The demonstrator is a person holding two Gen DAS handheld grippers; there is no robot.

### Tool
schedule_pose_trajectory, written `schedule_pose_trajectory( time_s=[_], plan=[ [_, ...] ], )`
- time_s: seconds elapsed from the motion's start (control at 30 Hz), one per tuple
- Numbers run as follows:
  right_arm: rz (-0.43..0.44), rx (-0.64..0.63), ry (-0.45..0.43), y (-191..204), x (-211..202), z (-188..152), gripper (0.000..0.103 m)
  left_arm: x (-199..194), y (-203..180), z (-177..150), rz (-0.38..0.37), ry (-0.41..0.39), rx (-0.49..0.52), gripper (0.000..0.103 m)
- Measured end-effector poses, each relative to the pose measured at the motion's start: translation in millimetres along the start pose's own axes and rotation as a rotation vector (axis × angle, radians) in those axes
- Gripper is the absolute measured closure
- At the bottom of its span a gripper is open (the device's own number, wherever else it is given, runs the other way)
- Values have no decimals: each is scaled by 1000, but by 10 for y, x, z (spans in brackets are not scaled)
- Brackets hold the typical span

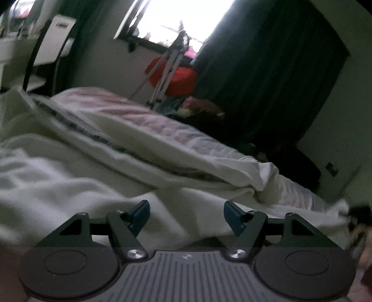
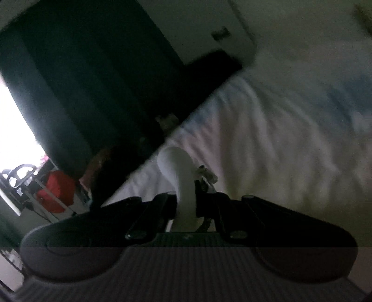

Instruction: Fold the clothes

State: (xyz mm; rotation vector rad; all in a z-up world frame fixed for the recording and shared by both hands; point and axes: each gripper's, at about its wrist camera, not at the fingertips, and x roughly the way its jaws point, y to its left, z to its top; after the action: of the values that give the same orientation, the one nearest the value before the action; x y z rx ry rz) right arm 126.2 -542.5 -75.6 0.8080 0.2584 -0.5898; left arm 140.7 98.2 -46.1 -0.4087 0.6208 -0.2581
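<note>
On the bed point(image 1: 209, 148), at the near edge, the left gripper point(image 1: 187, 215) sits low over pale, rumpled cloth. Its blue-padded fingers point(image 1: 141, 210) stand wide apart with nothing between them; white fabric lies just beyond the tips. At 11 o'clock from that gripper a folded ridge of bedding point(image 1: 130, 120), pink-tinted on top and white below, runs diagonally toward 3 o'clock. Farther back, at 12 o'clock, a drying rack point(image 1: 167, 69) draped with a red item point(image 1: 181, 80) stands beneath a bright window point(image 1: 186, 18). A dark curtain point(image 1: 267, 69) hangs at 1 o'clock.

Right gripper point(image 2: 186, 204): fingers drawn narrow, clamped on a white garment point(image 2: 179, 172). The cloth rises in a bunched column from between the fingers toward 12 o'clock. A small dark-and-light detail beside the right finger is too blurred to identify. White bedding point(image 2: 279, 139) fills the field from 12 to 3 o'clock. The same red item point(image 2: 57, 190) shows at 9 o'clock, the dark curtain point(image 2: 93, 69) at 10 o'clock. Both views are dim and motion-blurred.
</note>
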Motion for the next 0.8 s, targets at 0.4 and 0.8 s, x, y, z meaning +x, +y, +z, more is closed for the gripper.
schedule_pose_trajectory(
  time_s=[0.4,0.8],
  plan=[
    [-18,224,183,-735,-35,-427,93,-418,792,-97,94,149,-463,14],
    [71,528,268,-1036,-99,-658,20,-403,1336,-339,99,95,-841,13]
  ],
)
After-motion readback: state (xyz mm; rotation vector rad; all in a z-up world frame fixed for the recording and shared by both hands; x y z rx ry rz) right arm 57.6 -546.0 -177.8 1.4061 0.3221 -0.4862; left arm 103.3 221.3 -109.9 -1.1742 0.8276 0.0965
